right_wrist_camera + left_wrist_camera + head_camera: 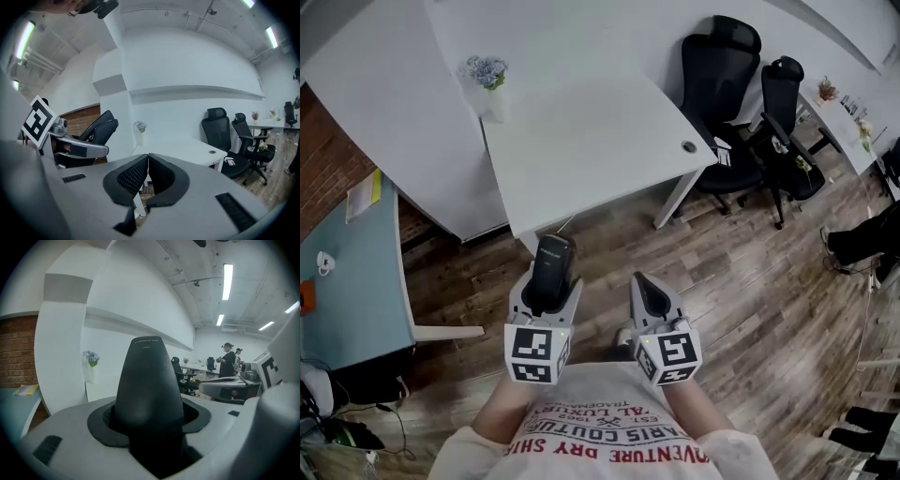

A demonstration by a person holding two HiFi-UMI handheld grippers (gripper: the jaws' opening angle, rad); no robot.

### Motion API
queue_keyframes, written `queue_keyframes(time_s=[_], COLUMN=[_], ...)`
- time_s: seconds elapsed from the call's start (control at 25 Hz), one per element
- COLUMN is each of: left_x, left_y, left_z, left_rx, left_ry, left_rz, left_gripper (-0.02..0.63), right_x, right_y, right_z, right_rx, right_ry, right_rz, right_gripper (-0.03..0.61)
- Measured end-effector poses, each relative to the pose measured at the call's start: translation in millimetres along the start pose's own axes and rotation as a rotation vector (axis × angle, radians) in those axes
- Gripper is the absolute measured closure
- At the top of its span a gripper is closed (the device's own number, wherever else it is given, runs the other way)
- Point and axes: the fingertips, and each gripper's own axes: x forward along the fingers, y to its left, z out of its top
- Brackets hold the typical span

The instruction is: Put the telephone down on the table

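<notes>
Left hand-held gripper: clamped on a black telephone, handset lying lengthwise between the pads, top end jutting past the jaw tips.
Right hand-held gripper: just right of the left one, pads pressed together, nothing between.
White worktop: ahead of both, apart from the telephone.
Flower vase: far ahead, on the worktop's left.
</notes>
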Motion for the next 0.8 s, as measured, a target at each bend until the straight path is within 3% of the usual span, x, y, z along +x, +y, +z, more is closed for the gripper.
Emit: queue_keyframes(time_s=[0.24, 0.48, 0.8], left_x=[63, 112, 149], left_y=[-30, -53, -45], left_z=[25, 37, 41], left_rx=[-0.045, -0.072, -0.081], left_ry=[-0.010, -0.012, 0.024], left_rz=[0.073, 0.120, 0.159], left_gripper=[0.324, 0.324, 0.324], right_x=[22, 35, 74], right_y=[-73, -141, -168], right_z=[14, 9, 12], right_rx=[-0.034, -0.050, -0.030], right_ry=[0.009, 0.042, 0.044], right_rz=[0.088, 0.110, 0.140], right_gripper=[0.554, 0.554, 0.554])
